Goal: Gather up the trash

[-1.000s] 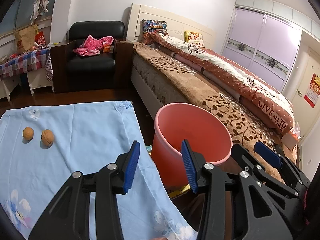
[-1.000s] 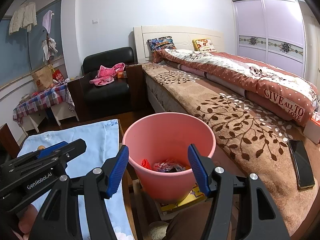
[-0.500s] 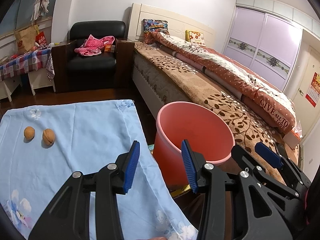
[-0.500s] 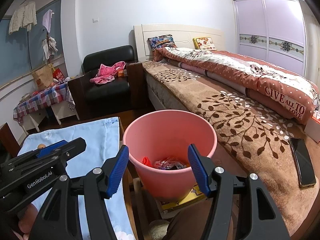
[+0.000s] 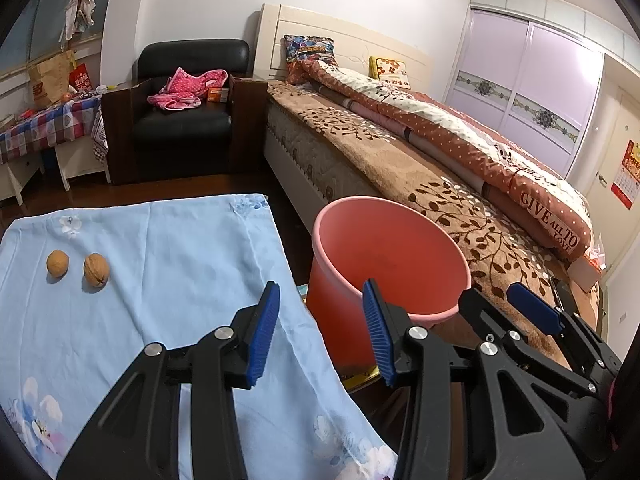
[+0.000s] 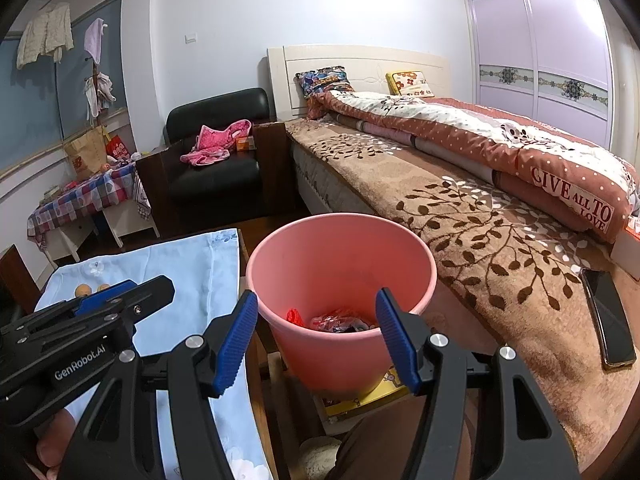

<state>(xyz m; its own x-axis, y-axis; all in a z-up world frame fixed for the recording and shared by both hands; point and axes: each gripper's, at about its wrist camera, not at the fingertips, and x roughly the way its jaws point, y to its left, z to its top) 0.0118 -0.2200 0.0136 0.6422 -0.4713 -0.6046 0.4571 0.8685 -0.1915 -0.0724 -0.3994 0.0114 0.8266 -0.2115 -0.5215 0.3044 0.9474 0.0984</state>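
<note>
A pink bucket point(image 5: 384, 248) stands on the floor between the blue cloth-covered table point(image 5: 160, 264) and the bed; in the right wrist view the bucket point(image 6: 340, 252) holds red and clear wrappers point(image 6: 336, 322). Two walnuts point(image 5: 76, 268) lie on the cloth at the left. My left gripper point(image 5: 320, 336) is open and empty over the table's right edge. My right gripper point(image 6: 316, 340) is open and empty just before the bucket's near rim; it also shows in the left wrist view point(image 5: 536, 316).
A bed point(image 6: 480, 208) with a brown leaf blanket runs along the right, with a black phone point(image 6: 608, 316) on it. A black armchair point(image 5: 188, 120) stands behind the table. A yellow book point(image 6: 360, 400) lies under the bucket.
Both grippers have drifted slightly, so the bucket and table sit a little differently in view. Both stay open and empty.
</note>
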